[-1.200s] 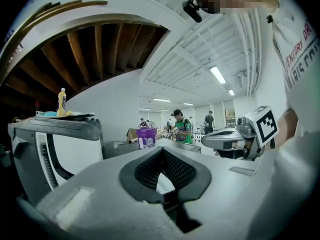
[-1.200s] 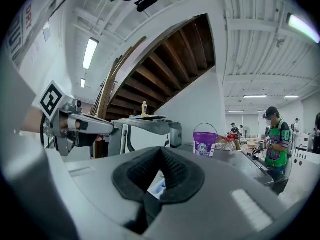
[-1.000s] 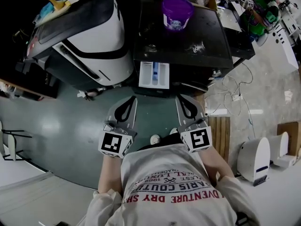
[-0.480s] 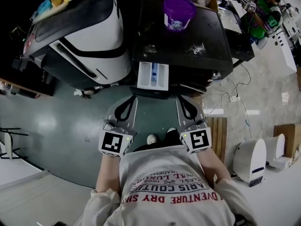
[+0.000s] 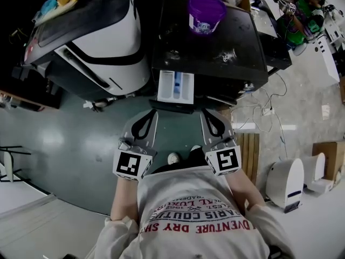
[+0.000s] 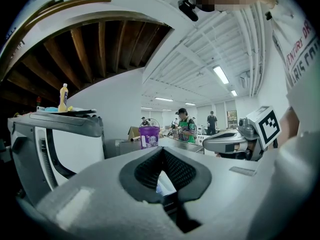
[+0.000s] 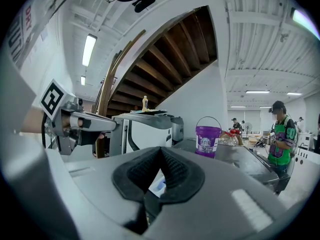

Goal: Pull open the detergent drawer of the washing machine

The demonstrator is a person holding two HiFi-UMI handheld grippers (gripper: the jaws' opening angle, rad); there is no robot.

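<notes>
While the detergent drawer [image 5: 176, 87] stands pulled out from the front edge of the washing machine [image 5: 226, 69], toward that machine's left front corner, neither pair of tongs touches it. Its white tray lies open to the head view, with a blue compartment down its middle.

The left tongs [image 5: 152, 113] and the right tongs [image 5: 205, 112] hang side by side just short of the drawer's front lip, one toward each of its corners, with a dark strip showing between tips and lip. Each pair is pressed together and grips nothing. Each gripper view shows black pads meeting at the tip, and a sliver of the white and blue drawer shows through the gap behind them.

A purple bucket [image 5: 205, 12] stands on the machine's black top at the middle of its far edge. A white appliance [image 5: 108, 42] with a black band sits beside the machine's left edge. A pale shoe [image 5: 173, 158] rests on the green floor [image 5: 70, 139] between the two marker cubes. A person in green [image 5: 302, 9] stands well beyond the machine's right far corner.

Against the picture a second ago, very little differs. The drawer juts out just as far, both tongs are pressed together as before and hang in the same spots, and the bucket has not moved. Only the whole scene has slid slightly in the head view.
</notes>
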